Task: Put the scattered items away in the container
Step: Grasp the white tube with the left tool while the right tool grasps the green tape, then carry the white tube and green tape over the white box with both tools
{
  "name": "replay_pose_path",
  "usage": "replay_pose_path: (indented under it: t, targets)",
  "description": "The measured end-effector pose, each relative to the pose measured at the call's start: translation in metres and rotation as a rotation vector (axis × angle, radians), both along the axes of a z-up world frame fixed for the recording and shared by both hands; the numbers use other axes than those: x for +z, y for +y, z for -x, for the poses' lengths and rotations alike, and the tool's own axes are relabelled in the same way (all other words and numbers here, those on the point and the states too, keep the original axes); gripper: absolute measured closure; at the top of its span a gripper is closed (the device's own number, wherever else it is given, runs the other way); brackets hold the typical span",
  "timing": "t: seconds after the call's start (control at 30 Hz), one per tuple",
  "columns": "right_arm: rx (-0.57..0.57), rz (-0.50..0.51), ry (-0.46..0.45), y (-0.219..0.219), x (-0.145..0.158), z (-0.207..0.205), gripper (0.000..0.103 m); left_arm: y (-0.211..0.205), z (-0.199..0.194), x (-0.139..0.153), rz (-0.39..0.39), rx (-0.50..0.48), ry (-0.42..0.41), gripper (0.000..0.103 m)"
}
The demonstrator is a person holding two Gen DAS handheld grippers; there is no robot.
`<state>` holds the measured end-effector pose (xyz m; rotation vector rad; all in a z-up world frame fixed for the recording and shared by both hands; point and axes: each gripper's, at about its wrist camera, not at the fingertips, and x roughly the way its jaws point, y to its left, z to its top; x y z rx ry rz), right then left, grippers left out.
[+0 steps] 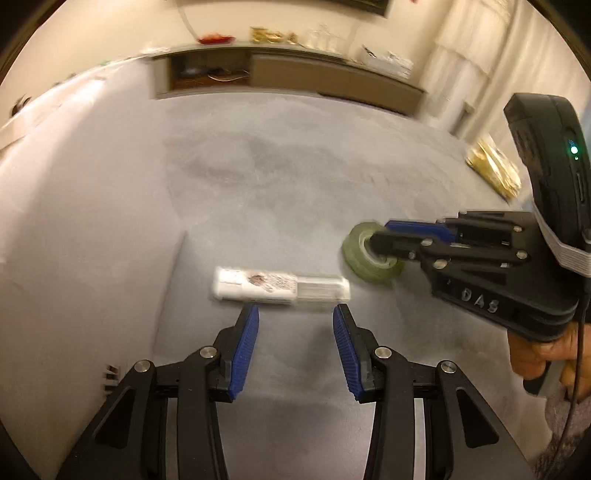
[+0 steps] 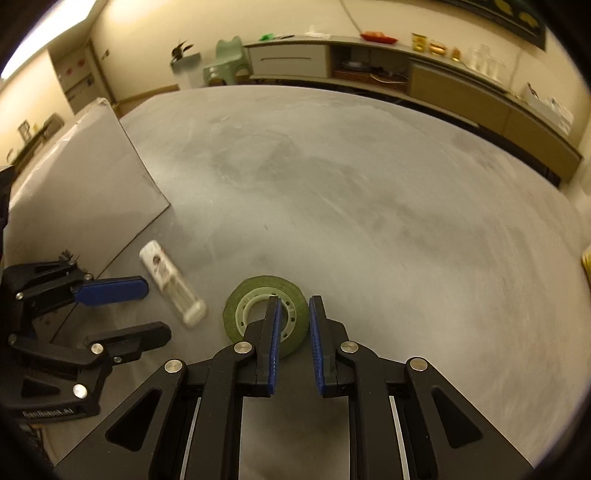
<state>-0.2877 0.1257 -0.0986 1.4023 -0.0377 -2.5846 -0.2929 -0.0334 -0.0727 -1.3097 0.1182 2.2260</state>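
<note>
Though blurred, white tube [image 1: 280, 288] crosswise, flat

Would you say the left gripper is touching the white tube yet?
Apart. In the left wrist view the left gripper is open, with grey table visible between its fingertips and the white tube.

A long low sideboard [image 2: 424, 79] stands along the cream wall [image 2: 155, 33], a green chair [image 2: 225, 61] beside it.

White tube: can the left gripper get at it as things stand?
Probably yes. The left gripper is open, its fingertips just short of the white tube, with only bare table between. The tape roll lies off to the side.
</note>
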Motion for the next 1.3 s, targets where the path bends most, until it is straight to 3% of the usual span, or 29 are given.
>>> replay_pose_path:
  t: [0.1,0.2,0.33,0.4,0.47,0.5,0.53,0.67,0.8,0.9,1.1,1.3]
  targets:
    - [0.014,0.021,-0.012,0.001,0.001,-0.009,0.088,0.007,-0.001,0.004,0.005,-0.019,-0.006,0.054]
    - [0.044,0.036,-0.028,-0.005,0.002,-0.015,0.088,0.011,0.005,0.006,-0.003,0.057,-0.003,0.031]
    - [0.048,0.041,-0.034,-0.007,0.003,-0.02,0.088,0.004,0.018,0.006,-0.069,0.163,-0.046,0.027]
    - [0.036,0.036,-0.032,-0.005,0.003,-0.021,0.088,0.008,0.026,0.002,-0.035,0.202,-0.034,0.027]
    - [0.028,0.037,-0.032,-0.002,0.003,-0.022,0.088,0.015,0.027,0.001,0.017,0.201,-0.008,0.036]
    - [0.027,0.036,-0.032,-0.001,0.003,-0.023,0.088,0.018,0.026,0.001,0.05,0.185,0.018,0.06]
    - [0.026,0.034,-0.032,-0.001,0.003,-0.024,0.088,0.021,0.025,0.001,0.078,0.163,0.034,0.073]
    - [0.021,0.044,-0.031,0.003,0.004,-0.027,0.088,0.013,0.016,0.003,0.082,0.132,0.045,0.073]
    - [0.019,0.044,-0.02,0.0,0.004,-0.028,0.088,0.016,0.015,0.003,0.099,0.103,0.067,0.067]
    - [0.002,0.053,-0.016,0.001,0.003,-0.028,0.088,0.027,0.009,0.002,0.129,0.027,0.108,0.083]
    - [-0.028,0.091,0.02,-0.002,0.02,-0.042,0.089,0.023,-0.005,0.005,0.104,0.023,0.101,0.083]
    - [-0.062,0.133,0.014,-0.007,0.028,-0.069,0.089,0.016,-0.036,0.028,0.052,0.016,0.129,0.083]
